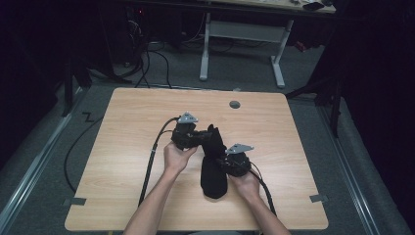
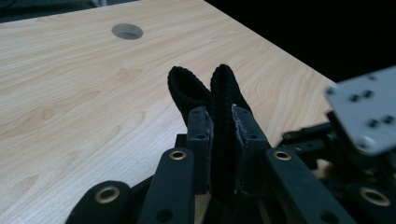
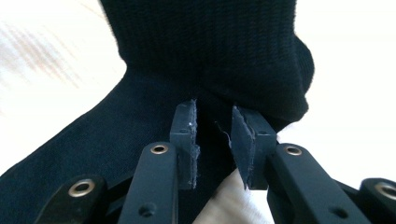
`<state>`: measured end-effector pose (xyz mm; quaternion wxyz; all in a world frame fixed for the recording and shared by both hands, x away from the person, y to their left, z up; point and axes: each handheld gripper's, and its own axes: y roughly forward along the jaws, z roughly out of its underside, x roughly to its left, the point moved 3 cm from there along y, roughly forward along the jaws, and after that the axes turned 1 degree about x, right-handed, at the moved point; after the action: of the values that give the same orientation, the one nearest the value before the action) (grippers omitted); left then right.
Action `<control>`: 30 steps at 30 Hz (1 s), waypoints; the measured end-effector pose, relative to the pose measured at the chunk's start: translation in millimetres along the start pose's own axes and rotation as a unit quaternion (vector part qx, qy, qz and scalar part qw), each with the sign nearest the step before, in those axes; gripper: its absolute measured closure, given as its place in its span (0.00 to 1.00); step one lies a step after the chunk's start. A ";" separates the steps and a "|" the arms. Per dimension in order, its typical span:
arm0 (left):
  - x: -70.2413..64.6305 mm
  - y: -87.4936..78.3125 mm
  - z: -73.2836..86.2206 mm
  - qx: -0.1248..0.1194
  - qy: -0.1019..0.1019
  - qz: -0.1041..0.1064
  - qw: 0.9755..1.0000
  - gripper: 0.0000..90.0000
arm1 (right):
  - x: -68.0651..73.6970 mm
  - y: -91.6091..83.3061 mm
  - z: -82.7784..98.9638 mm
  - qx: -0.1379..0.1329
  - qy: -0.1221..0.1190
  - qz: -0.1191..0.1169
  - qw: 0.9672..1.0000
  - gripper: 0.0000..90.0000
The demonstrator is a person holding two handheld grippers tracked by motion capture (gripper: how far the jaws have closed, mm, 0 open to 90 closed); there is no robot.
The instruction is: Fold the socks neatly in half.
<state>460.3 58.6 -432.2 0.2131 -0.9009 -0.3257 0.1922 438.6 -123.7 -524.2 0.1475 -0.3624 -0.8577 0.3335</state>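
Observation:
A black sock [image 1: 214,178] lies on the wooden table [image 1: 122,147], its lower part flat near the front edge and its upper end lifted. My left gripper [image 1: 208,134] is shut on that raised end; in the left gripper view the ribbed sock [image 2: 187,88] stands up in two folds, one pinched between the pads of the left gripper [image 2: 223,116]. My right gripper [image 1: 220,161] comes at the sock's middle from the right. In the right gripper view the right gripper [image 3: 214,116] has a gap between its pads, with sock fabric [image 3: 201,46] in and beyond it.
A round cable hole [image 1: 235,104] sits near the table's far edge, also in the left gripper view as the hole [image 2: 127,31]. Black cables [image 1: 149,161] trail off the front of the table. A desk with white legs [image 1: 203,54] stands on the floor behind.

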 end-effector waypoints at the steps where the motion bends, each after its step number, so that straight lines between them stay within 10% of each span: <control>1: -2.0 -1.2 0.5 0.001 0.006 0.001 1.000 0.88 | -0.7 1.7 -1.9 0.000 0.000 0.002 1.000 0.78; 10: -5.6 -1.0 16.3 0.007 0.014 0.000 1.000 0.88 | -3.0 7.6 -11.5 0.011 -0.002 0.023 1.000 0.71; 20: 1.4 -0.8 19.7 0.001 0.005 -0.009 1.000 0.88 | 23.5 -32.7 9.9 -0.016 -0.029 -0.033 0.999 0.66; 30: -15.5 -4.9 21.9 0.010 0.040 0.007 0.999 0.88 | 30.7 -13.1 14.6 0.000 -0.046 -0.017 0.999 0.70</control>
<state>436.2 57.4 -444.7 0.2333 -0.9080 -0.3088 0.1602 403.3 -115.2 -525.6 0.1133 -0.3323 -0.8695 0.3474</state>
